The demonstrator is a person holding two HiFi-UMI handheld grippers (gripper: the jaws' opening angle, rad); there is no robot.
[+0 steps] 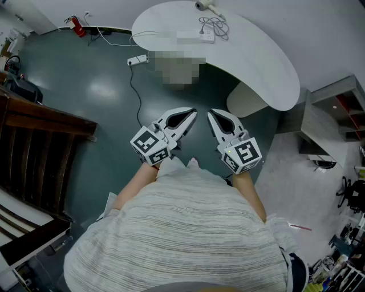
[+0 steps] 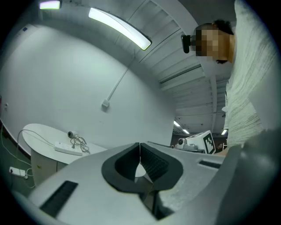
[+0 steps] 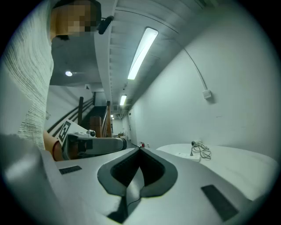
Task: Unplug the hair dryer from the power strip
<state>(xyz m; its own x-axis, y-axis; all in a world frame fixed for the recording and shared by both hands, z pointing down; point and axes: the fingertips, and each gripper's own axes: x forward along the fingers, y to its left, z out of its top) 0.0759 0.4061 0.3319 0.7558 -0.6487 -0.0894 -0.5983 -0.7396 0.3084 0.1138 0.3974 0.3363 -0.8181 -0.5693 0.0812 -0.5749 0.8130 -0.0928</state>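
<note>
Dark green flooring [image 1: 85, 85] and a curved white table [image 1: 268, 68] are seen from above, with two handheld claws held level in front of a person in a ribbed, light-coloured top [image 1: 188, 228]. The left gripper [image 1: 191, 116] is shown with its jaws brought together at the tips, and nothing is caught in the hollow between the black pads. The right gripper [image 1: 212, 116] is likewise closed and empty. The two are held side by side, tips angled slightly toward each other, well short of the table.

On the far part of the tabletop the white power strip [image 1: 195, 38] is seen lying flat. A loosely bundled cord [image 1: 215, 25] is piled just beside it, and the hair dryer [image 1: 204, 5] is placed beyond that, near the wall. Whether the plug is seated in the strip cannot be made out.

A second socket block [image 1: 137, 59] is seen on the floor near the table's edge, with a thin cable trailing from it. Dark wooden furniture [image 1: 34, 142] is seen at the left.
</note>
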